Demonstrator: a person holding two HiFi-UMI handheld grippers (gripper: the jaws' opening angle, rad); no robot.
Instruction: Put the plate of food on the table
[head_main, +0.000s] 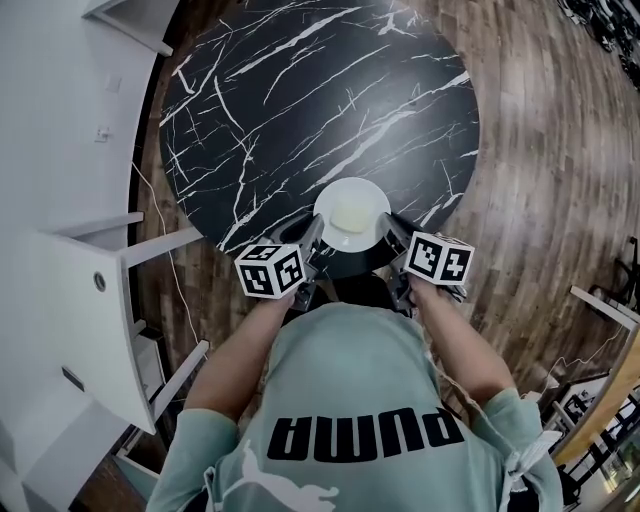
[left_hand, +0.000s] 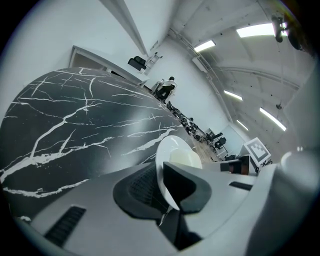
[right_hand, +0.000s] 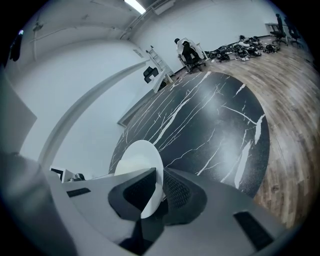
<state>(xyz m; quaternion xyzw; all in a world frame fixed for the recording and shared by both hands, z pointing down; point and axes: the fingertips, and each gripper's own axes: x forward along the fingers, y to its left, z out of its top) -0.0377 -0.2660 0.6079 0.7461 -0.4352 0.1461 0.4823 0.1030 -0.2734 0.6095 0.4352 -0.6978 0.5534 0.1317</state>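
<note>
A white plate (head_main: 351, 213) carrying a pale yellow piece of food (head_main: 350, 217) sits over the near edge of the round black marble table (head_main: 320, 110). My left gripper (head_main: 316, 232) is shut on the plate's left rim, and my right gripper (head_main: 389, 228) is shut on its right rim. In the left gripper view the plate (left_hand: 167, 148) stands edge-on between the dark pads of the left gripper (left_hand: 165, 184), with the food (left_hand: 186, 159) behind. In the right gripper view the plate (right_hand: 136, 157) is pinched by the right gripper (right_hand: 159, 189). Whether the plate touches the tabletop I cannot tell.
White cabinets and shelves (head_main: 70, 290) stand to the left of the table, with a thin cable (head_main: 172, 270) on the wooden floor (head_main: 540, 150). The person's green shirt (head_main: 360, 400) fills the bottom of the head view. A chair (right_hand: 189, 54) stands beyond the table.
</note>
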